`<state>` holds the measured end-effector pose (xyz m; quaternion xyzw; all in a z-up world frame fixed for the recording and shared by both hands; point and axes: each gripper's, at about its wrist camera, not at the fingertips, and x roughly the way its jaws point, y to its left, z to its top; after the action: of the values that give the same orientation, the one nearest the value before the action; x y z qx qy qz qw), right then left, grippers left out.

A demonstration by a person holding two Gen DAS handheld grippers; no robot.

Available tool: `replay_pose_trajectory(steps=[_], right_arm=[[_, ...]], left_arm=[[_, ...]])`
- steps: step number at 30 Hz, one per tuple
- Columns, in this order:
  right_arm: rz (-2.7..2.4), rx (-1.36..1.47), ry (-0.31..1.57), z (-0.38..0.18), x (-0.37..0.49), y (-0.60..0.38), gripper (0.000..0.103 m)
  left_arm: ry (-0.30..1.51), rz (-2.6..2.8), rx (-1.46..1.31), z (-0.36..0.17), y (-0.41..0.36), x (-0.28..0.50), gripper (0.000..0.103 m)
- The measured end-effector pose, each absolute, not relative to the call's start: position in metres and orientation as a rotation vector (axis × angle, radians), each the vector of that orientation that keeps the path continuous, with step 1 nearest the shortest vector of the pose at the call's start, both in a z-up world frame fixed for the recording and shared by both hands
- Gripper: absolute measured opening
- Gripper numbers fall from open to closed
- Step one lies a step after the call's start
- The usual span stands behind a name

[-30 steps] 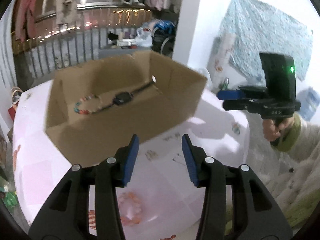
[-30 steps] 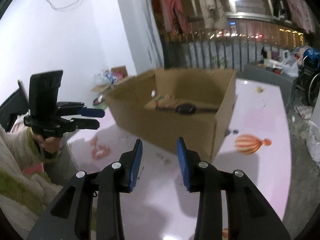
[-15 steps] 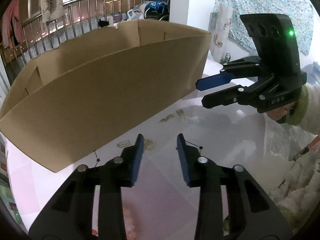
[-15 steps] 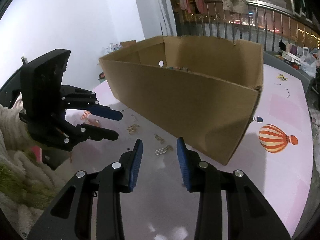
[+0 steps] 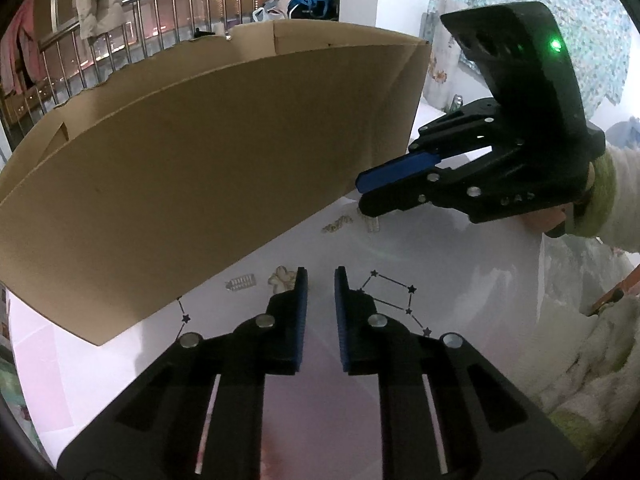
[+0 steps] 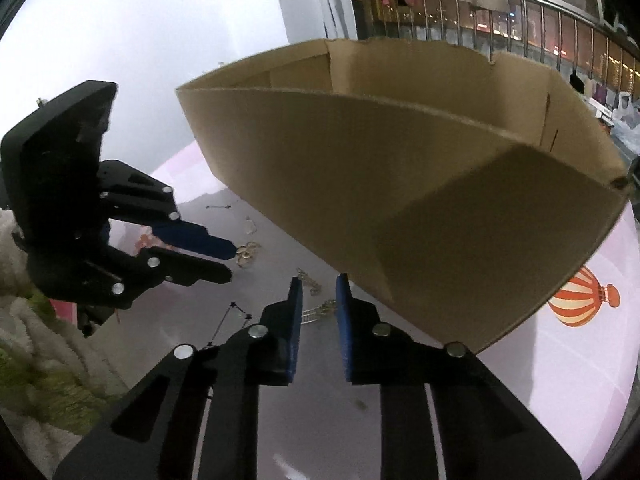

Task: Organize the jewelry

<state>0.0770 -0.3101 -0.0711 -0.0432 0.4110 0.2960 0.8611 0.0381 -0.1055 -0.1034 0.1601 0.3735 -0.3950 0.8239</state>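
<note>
Both tools have come down close to the table since a second ago, when they looked over the box wall at a watch and a bead bracelet lying inside. The left tool (image 5: pixel 319 280) is closing its jaws with nothing between them; a pale knotted piece (image 5: pixel 282 278) lies just beside its left finger. The right tool (image 6: pixel 318 288) is closing too, over a silver clip (image 6: pixel 318 312) that shows in the gap, though I cannot tell whether the pads touch it yet. By my reading each tool is now going for one of the loose pieces, so sorting into the box (image 5: pixel 192 168) is under way, not finished.

Counting outward in the left view, four small pieces lie on the table (image 5: pixel 460 264) along the box's near wall: the pale piece, a ridged silver clip (image 5: pixel 240 282) beside it, then a small chain (image 5: pixel 337 224) and a striped clip (image 5: pixel 372 224) under the other tool. The right view adds gold rings (image 6: pixel 246 254) near the left tool's tips. There is one box and two tools. The box's contents are hidden now behind its wall. The star lines and the balloon (image 6: pixel 582 302) are only prints on the table cover.
</note>
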Motion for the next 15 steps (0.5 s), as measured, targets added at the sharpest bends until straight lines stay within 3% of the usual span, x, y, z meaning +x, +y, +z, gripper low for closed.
replay_pose_trajectory(steps=[6,15], right_arm=[[0.603,-0.074,0.894,-0.077,0.080,-0.313,0.006],[0.578,0.016,0.873,-0.065,0.064,-0.331,0.004]], left_arm=[[0.810,-0.837,0.338,-0.107,-0.105,0.036,0.011],[0.812,-0.835,0.330,-0.107,-0.112,0.046,0.011]])
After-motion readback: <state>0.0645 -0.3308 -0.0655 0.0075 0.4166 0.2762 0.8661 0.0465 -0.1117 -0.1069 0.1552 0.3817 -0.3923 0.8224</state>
